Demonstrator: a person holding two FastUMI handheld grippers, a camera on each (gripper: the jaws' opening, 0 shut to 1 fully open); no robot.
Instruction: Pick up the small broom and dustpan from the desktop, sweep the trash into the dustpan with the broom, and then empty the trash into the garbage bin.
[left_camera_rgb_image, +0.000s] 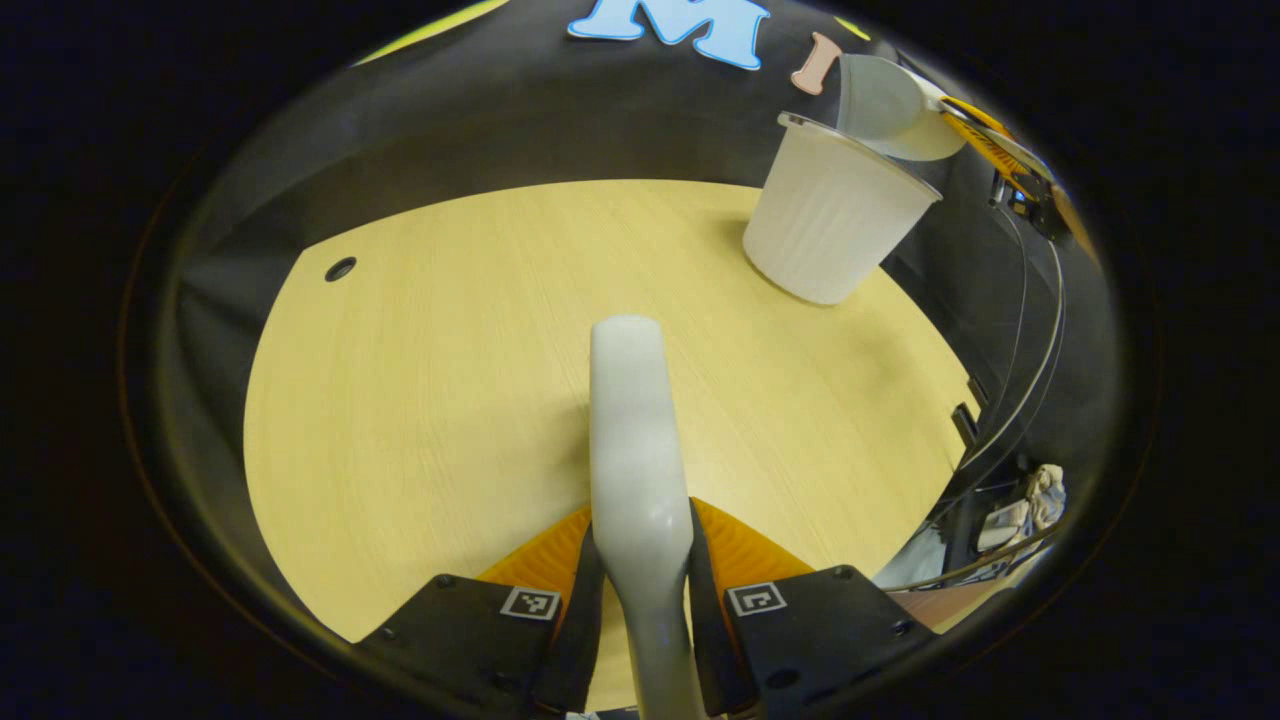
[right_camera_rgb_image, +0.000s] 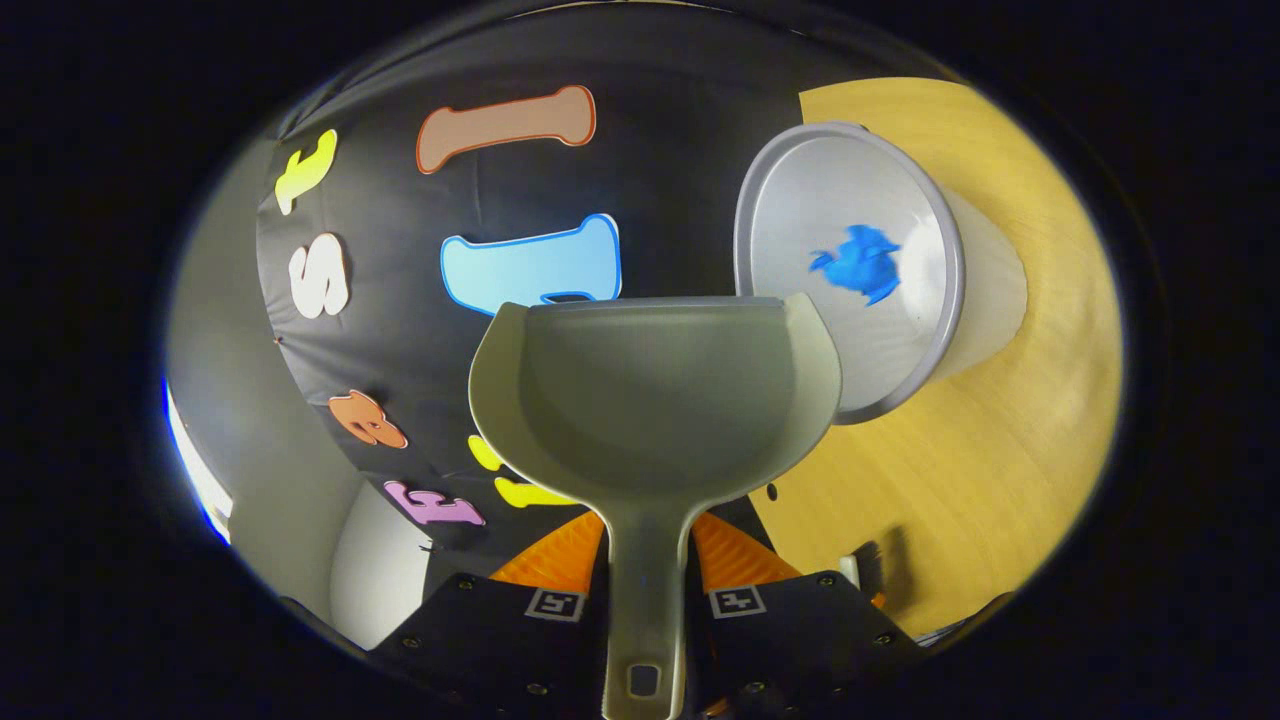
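My right tool (right_camera_rgb_image: 645, 590) clamps the dustpan (right_camera_rgb_image: 655, 400) by its stiff, light handle, tilted at the bin (right_camera_rgb_image: 850, 270) at two o'clock with blue trash (right_camera_rgb_image: 858, 262) inside, while my left tool (left_camera_rgb_image: 645, 590) pinches the broom (left_camera_rgb_image: 632, 420) handle above the bench (left_camera_rgb_image: 420, 400).

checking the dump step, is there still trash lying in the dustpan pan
No, in the right gripper view the dustpan looks bare inside, and a blue scrap lies inside the garbage bin beside it.
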